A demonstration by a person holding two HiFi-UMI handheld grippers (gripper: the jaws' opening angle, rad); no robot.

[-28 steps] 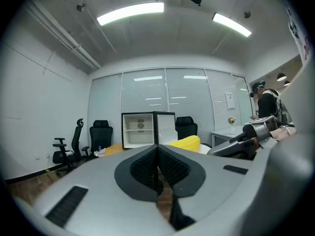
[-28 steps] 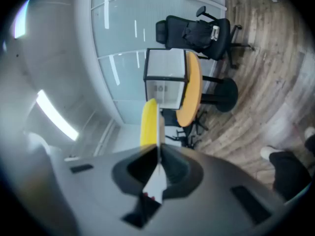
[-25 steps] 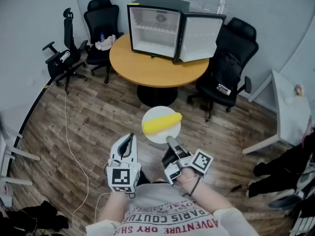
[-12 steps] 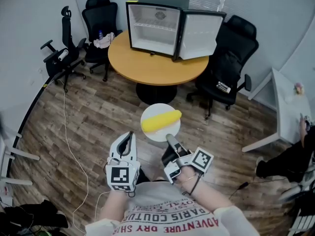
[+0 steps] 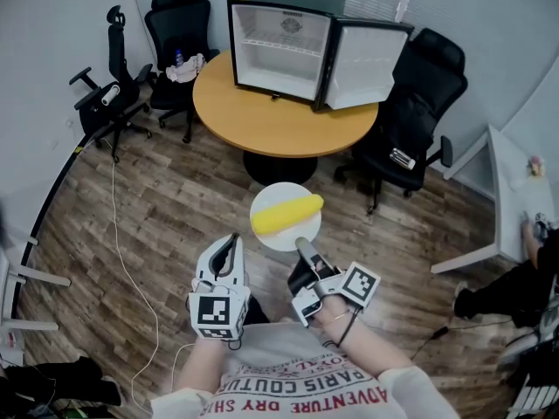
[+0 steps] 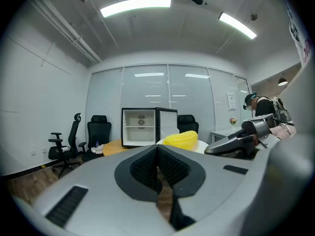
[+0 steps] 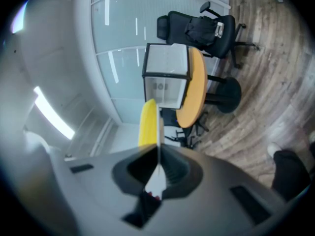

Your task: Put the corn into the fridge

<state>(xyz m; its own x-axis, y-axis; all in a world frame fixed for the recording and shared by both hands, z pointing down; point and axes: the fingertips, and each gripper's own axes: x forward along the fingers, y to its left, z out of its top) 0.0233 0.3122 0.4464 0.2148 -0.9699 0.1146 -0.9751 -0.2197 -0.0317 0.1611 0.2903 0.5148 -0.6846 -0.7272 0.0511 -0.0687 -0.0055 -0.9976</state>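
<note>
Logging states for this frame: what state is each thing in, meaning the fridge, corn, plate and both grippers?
fridge: door swung open, interior looks empty, standing on the round table
corn: lying on the plate, not yet in the fridge
plate: held in the air by its rim, roughly level
left gripper: jaws together, nothing between them
right gripper: jaws closed on the plate's rim

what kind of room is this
Probably an office meeting room: black swivel chairs stand around a round wooden table, and a mini fridge sits open on it.
</note>
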